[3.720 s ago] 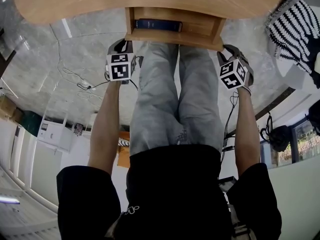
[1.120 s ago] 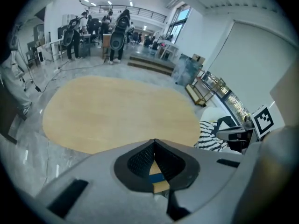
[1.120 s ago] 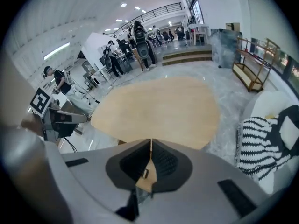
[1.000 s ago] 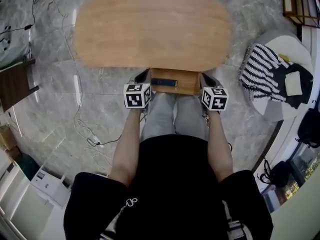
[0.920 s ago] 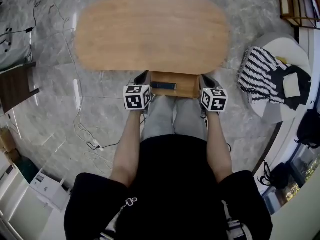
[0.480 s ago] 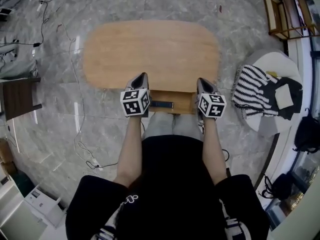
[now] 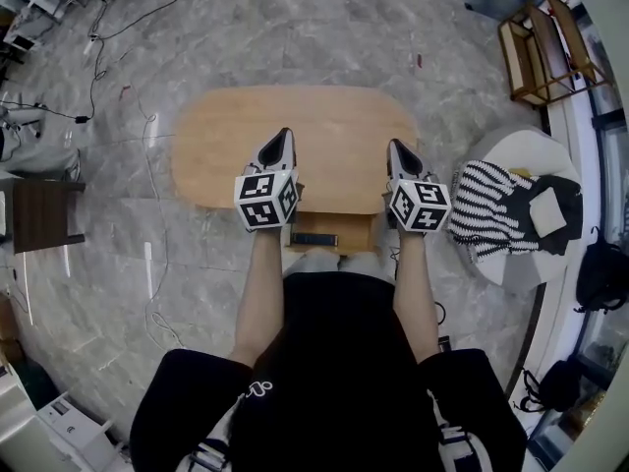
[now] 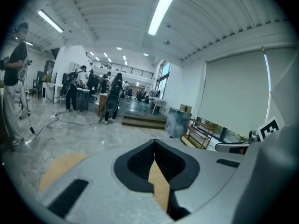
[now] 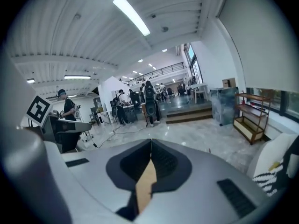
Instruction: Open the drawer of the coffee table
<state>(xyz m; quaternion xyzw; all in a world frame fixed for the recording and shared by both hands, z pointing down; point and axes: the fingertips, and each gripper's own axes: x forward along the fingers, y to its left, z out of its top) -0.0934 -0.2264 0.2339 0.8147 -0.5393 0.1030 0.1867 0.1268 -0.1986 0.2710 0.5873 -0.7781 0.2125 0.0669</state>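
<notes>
Closest to you, at the bottom of the head view, your two bare forearms (image 7: 257, 293) reach up the frame from your black top. Each ends in a gripper. The left gripper (image 7: 285, 141) sits just left of centre and the right gripper (image 7: 395, 150) just right of it. Both point toward the top of the frame, side by side.

Both tongs are pinched fully together with nothing in them. On its own camera the left gripper (image 8: 154, 146) shows its dark pads meeting in one line, and so does the right gripper (image 9: 150, 143). Only a sliver of tan wood shows beneath each.

Between your wrists, just below centre, the drawer (image 7: 356, 232) stands pulled out from the near edge of the coffee table (image 7: 226, 146). A dark flat thing (image 7: 314, 239) lies in it. In the picture both jaw tips lie over the oval wooden top, farther up than the drawer.

The table stands on a grey marble floor (image 7: 324, 28). A dark stool (image 7: 39, 214) is at the left edge. At right, a striped cloth (image 7: 486, 214) lies on a round white seat (image 7: 521, 150), and a wooden rack (image 7: 539, 52) stands upper right. Far off in the gripper views, people (image 8: 112, 97) stand under ceiling lights (image 8: 161, 10).
</notes>
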